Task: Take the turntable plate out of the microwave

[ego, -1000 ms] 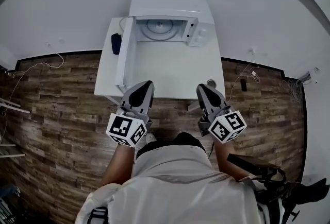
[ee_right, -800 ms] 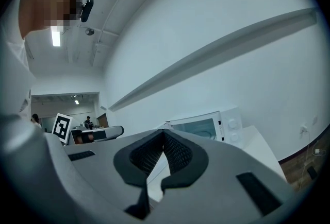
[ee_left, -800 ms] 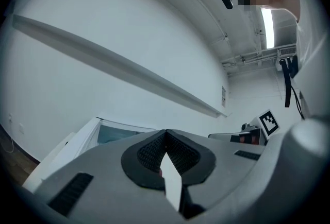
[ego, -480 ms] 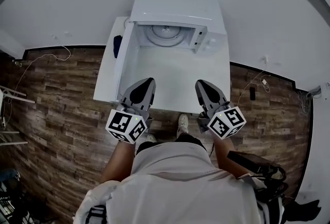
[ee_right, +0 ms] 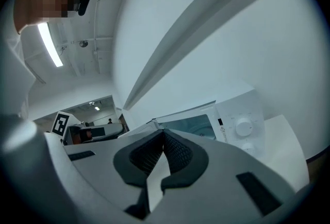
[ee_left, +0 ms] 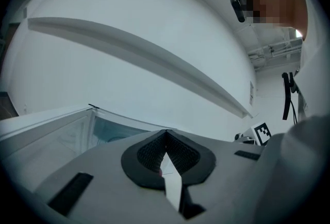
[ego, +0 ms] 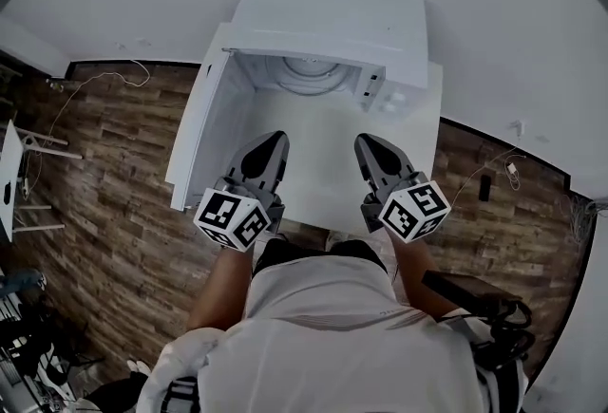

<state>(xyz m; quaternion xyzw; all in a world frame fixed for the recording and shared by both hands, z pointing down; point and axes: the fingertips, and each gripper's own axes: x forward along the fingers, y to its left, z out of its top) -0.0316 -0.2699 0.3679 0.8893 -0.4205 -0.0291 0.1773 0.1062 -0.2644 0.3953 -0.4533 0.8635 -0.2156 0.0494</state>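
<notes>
A white microwave stands at the back of a white table, its door swung open to the left. Inside the cavity lies the round turntable plate. My left gripper and right gripper hover side by side over the table's near part, both shut and empty, pointing at the microwave. The left gripper view shows the shut jaws before the open cavity. The right gripper view shows shut jaws and the microwave's control knobs.
A white wall runs behind the microwave. Wood-look floor lies on both sides of the table, with cables at the right. A white stand is at the far left. My body fills the bottom of the head view.
Both grippers have advanced from the table's front edge to over its near part, closer to the open microwave. The jaws stayed shut.
</notes>
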